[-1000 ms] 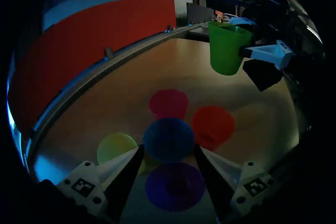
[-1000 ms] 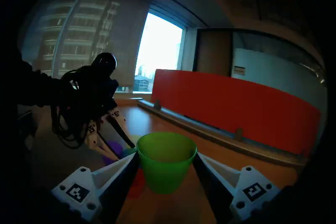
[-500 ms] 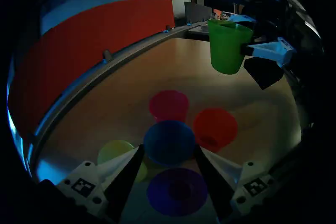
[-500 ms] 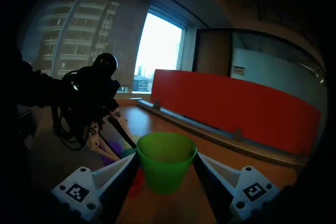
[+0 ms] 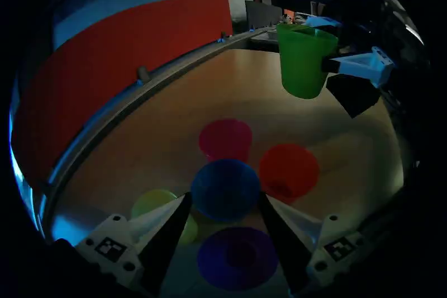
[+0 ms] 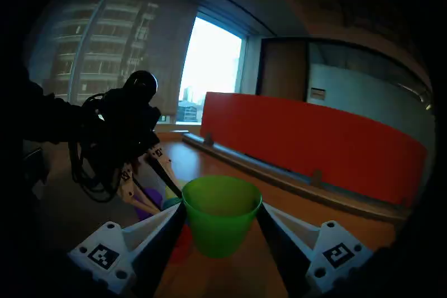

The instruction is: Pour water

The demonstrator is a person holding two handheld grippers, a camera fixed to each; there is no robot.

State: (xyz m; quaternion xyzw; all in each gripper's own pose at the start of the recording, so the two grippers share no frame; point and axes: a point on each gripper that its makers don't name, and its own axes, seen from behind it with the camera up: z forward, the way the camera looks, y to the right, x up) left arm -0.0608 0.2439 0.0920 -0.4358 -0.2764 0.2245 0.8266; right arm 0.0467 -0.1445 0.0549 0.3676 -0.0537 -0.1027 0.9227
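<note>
A blue cup [image 5: 225, 189] sits between the fingers of my left gripper [image 5: 224, 195], which is shut on it and holds it above the wooden table [image 5: 240, 91]. Under and around it stand a purple cup [image 5: 237, 258], a yellow cup [image 5: 156, 204], a pink cup [image 5: 225, 138] and a red cup [image 5: 289, 169]. My right gripper [image 6: 221, 206] is shut on a green cup [image 6: 222, 217], upright and in the air. In the left gripper view that green cup [image 5: 303, 60] hangs at the upper right, off to the side of the blue cup, with a white finger [image 5: 360, 66] against it.
A red partition [image 5: 112, 57] and a grey rail [image 5: 128, 99] run along the table's far side. In the right gripper view a hand in a dark sleeve [image 6: 50, 122] holds the left gripper [image 6: 159, 197] over the cups, with a bright window [image 6: 212, 69] behind.
In the left gripper view the cups on the table have slid slightly down and right while the blue cup stays between the fingers. The green cup has barely moved.
</note>
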